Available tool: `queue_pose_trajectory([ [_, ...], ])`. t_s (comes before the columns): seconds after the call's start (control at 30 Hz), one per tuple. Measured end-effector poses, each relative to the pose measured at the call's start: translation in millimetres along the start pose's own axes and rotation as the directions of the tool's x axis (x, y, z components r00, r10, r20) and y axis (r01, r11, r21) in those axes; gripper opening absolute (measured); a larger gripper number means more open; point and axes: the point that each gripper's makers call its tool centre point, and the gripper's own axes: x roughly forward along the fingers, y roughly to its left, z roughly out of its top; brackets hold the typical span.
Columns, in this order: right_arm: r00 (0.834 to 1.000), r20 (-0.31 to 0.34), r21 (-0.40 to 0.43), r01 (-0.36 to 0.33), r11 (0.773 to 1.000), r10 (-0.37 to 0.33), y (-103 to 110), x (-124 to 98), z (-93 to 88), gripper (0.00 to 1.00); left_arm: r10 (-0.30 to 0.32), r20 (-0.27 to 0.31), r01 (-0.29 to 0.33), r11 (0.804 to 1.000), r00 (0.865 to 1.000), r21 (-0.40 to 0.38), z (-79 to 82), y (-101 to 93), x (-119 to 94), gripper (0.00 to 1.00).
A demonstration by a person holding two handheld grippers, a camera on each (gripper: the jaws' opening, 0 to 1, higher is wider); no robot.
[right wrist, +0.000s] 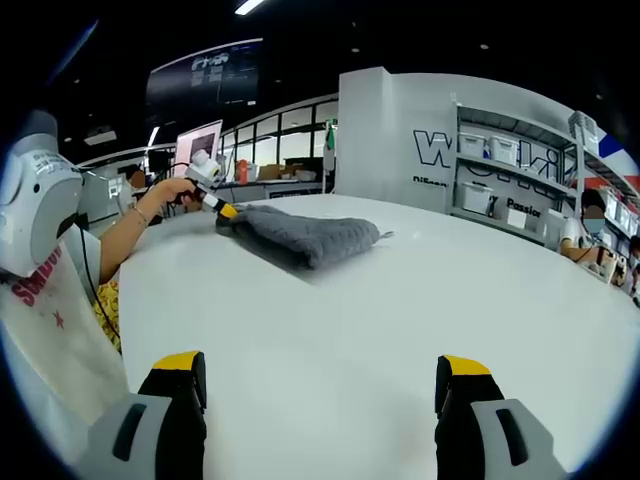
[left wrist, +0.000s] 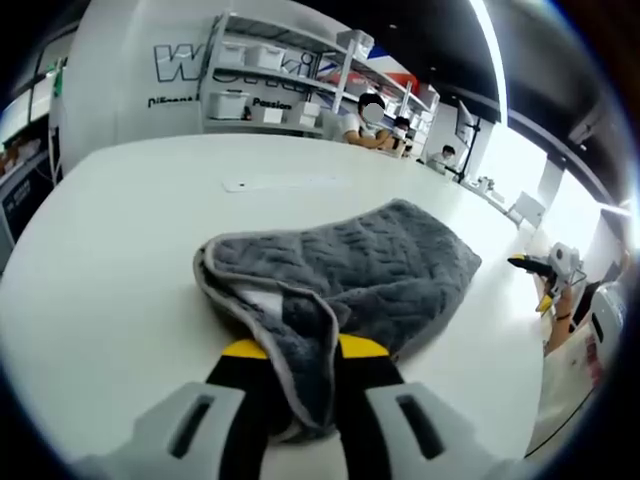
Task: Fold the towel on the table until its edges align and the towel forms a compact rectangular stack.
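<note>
Pinched in our left hand-held gripper (left wrist: 305, 375), towel (left wrist: 350, 270) is soft, floppy; we grip corners. Right hand-held gripper (right wrist: 320, 390) gapes wide above worktop (right wrist: 400, 300).

White shelving (left wrist: 290, 80) with bins lines a lettered wall (right wrist: 400, 140) under ceiling lights.

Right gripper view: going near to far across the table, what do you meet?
Right gripper, jaws wide apart over bare white table → grey towel, its far corner pinched by the left gripper in a person's hand → white shelving.
</note>
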Motion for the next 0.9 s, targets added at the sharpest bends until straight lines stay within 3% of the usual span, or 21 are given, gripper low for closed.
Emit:
queue_pose_trajectory([
  [0.4,1.0,0.009,-0.001,0.008,1.0,-0.008,-0.9,-4.5,-1.3,0.99,0.025,-0.03,-0.024,0.999,0.999,0.049,6.8,-3.8,-2.9,0.19],
  [0.57,1.0,0.012,-0.001,0.011,1.0,-0.011,-1.4,-6.6,-1.7,0.99,0.057,-0.037,-0.053,0.995,0.998,0.086,10.9,-8.6,-5.0,0.17],
  [0.67,1.0,0.015,-0.001,0.015,1.0,-0.015,-1.6,-7.9,-2.3,0.99,0.078,-0.045,-0.075,0.995,0.996,0.07,17.6,-11.8,-6.7,0.16],
  [0.83,1.0,0.02,0.001,0.021,1.0,-0.021,-2.2,-10.7,-3.5,0.99,0.14,-0.128,-0.116,0.977,0.982,0.178,25.0,-13.3,-9.6,0.16],
  [0.9,0.999,0.023,0.003,0.023,1.0,-0.023,-1.9,-12.0,-3.9,0.99,0.172,-0.172,-0.127,0.962,0.97,0.243,30.1,-17.5,-10.0,0.16],
])
